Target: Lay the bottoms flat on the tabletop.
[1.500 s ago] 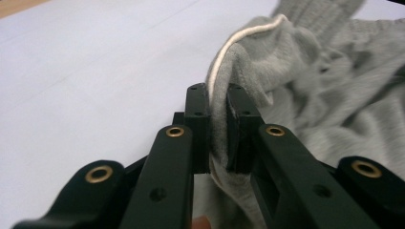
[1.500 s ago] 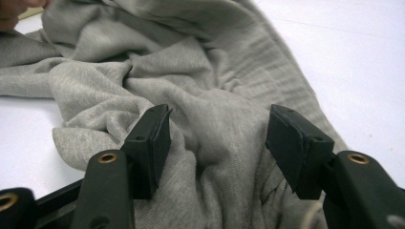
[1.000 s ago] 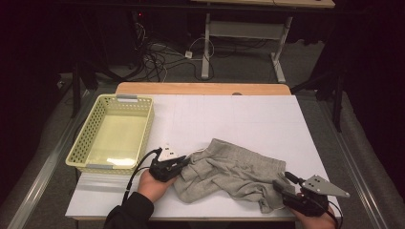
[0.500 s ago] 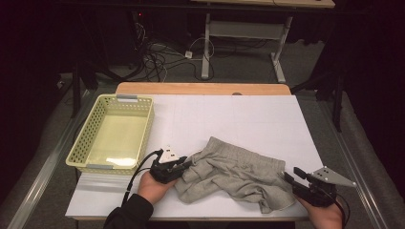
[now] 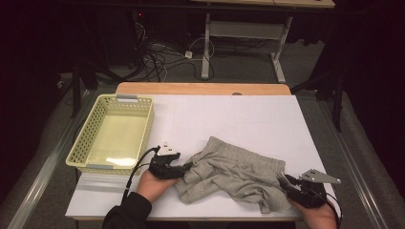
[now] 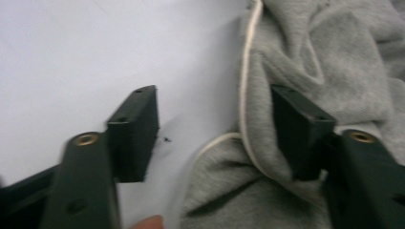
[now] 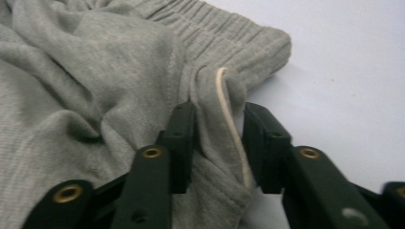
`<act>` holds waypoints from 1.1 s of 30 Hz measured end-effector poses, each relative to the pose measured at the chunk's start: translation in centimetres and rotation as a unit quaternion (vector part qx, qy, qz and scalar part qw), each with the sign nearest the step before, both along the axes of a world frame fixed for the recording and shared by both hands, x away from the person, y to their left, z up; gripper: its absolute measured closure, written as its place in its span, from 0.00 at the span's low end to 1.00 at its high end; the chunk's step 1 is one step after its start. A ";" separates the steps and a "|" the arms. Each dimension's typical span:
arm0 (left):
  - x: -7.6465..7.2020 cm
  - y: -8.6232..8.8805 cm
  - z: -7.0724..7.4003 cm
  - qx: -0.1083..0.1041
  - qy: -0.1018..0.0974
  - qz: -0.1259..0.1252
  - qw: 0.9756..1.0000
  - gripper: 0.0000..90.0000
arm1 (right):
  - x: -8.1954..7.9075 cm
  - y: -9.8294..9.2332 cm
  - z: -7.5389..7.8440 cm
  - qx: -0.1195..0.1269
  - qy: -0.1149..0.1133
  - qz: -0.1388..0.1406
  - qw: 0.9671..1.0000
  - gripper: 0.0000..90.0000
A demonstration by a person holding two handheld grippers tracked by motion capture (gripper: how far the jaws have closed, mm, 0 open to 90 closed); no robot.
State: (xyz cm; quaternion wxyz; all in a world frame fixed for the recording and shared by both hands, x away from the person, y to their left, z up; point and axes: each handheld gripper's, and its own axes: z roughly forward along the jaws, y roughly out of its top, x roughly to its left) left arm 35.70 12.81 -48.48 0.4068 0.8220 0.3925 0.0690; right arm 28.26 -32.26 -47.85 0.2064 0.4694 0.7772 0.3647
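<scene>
Your crumpled grey jersey shorts with a cream drawstring (image 5: 236, 174) lie on the white-topped bench (image 5: 248, 119), in its near half and right of centre. Your left gripper (image 5: 186, 167) sits at the garment's left edge. Its jaws have just been opening and now stand spread: in the left gripper view one jaw is over bare bench and the other rests against a fold of cloth beside the drawstring, with nothing pinched. Your right gripper (image 5: 286, 185) is at the garment's near right corner. Its jaws have just been closing, and in the right gripper view they pinch a raised fold of the shorts (image 7: 210, 109) with the drawstring running through it. A pale yellow plastic mesh basket (image 5: 83, 143) stands at the bench's left edge, well apart from the shorts.
</scene>
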 end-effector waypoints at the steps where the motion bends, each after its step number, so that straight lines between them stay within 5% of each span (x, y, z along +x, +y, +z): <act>1: 0.1 0.0 0.0 -0.004 0.008 -0.004 1.000 0.45 | 0.0 0.0 0.0 0.000 -0.001 0.005 1.000 0.78; 6: 0.1 0.2 -0.1 -0.017 0.024 -0.028 0.999 0.64 | -0.1 0.2 0.0 0.001 -0.001 0.027 1.000 0.93; 12: -1.0 -0.2 0.1 -0.003 -0.007 -0.043 0.999 0.85 | -0.3 -0.4 0.3 0.009 -0.023 0.016 1.000 0.95; 18: -2.8 -0.4 0.1 -0.019 0.002 -0.064 0.998 0.86 | -0.2 -1.3 1.1 0.023 -0.057 -0.005 0.998 0.95; 25: -5.6 -0.4 0.4 -0.026 0.001 -0.086 0.996 0.86 | 1.7 -0.5 1.5 0.032 -0.075 -0.003 0.997 0.95; 33: -6.3 0.5 1.0 -0.028 -0.024 -0.071 0.997 0.79 | 2.8 0.1 1.7 0.039 -0.082 0.008 0.996 0.95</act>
